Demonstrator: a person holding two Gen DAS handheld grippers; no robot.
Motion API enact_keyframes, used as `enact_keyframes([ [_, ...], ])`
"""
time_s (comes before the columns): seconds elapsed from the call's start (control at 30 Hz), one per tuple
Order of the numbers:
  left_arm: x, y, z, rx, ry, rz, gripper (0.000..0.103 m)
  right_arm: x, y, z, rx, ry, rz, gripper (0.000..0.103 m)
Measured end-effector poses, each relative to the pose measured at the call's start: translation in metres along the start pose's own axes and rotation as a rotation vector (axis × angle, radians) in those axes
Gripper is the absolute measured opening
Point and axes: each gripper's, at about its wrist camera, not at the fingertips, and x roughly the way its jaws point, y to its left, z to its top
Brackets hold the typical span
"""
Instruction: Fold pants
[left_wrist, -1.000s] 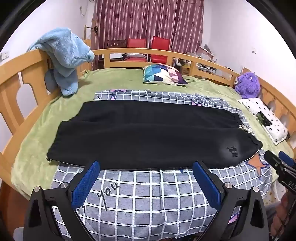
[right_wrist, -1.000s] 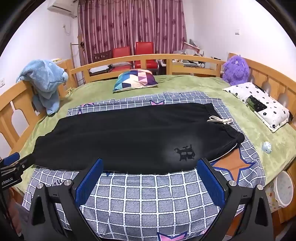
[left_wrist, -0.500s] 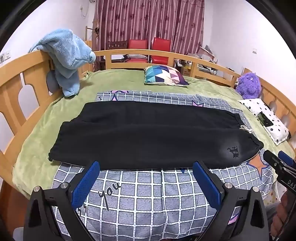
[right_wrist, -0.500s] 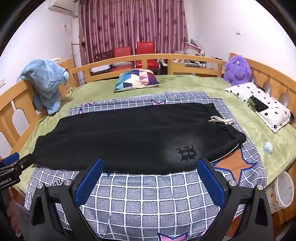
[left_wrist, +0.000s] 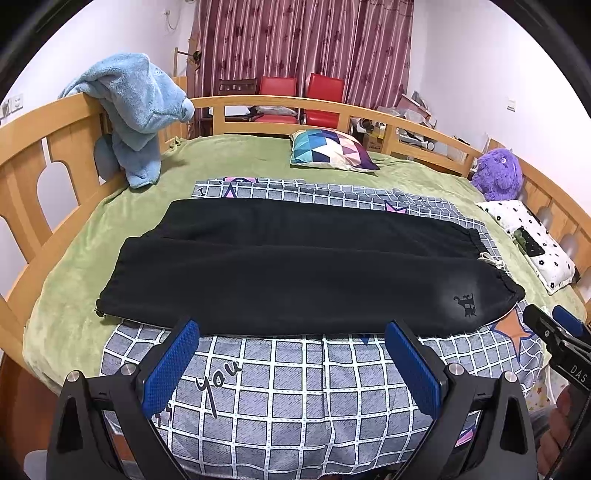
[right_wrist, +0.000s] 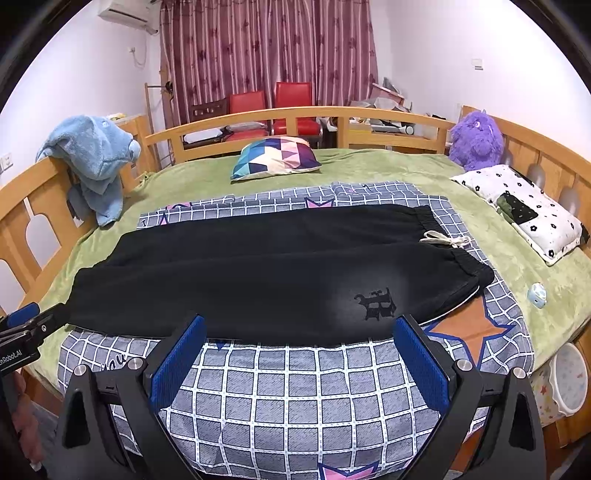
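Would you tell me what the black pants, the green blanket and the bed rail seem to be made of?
Black pants: soft matte knit, probably cotton fleece; it drapes limply, without shine. Green blanket: plush fleece, judging by its fuzzy, dimpled nap. Bed rail: light wood with a smooth varnished finish, showing a faint sheen.

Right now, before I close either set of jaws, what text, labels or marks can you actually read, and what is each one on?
"You": cursive lettering on the checked sheet.
"DAS": white letters, cut off by the frame edge, on the right gripper body.
"nRobot.AI": start cut off, on the left gripper body.
Black emblem on the black pants near the waistband: a graphic, not readable as letters.
Wall plates and air conditioner: no readable text.
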Motion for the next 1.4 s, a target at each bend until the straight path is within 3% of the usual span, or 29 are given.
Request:
enact_keyframes([
  [1.4, 0.002, 0.0023, -0.002, -0.003, 0.0, 0.004, 0.102, -0.0034, 0.0045, -0.0009, 0.003, -0.003, 0.006, 0.1],
])
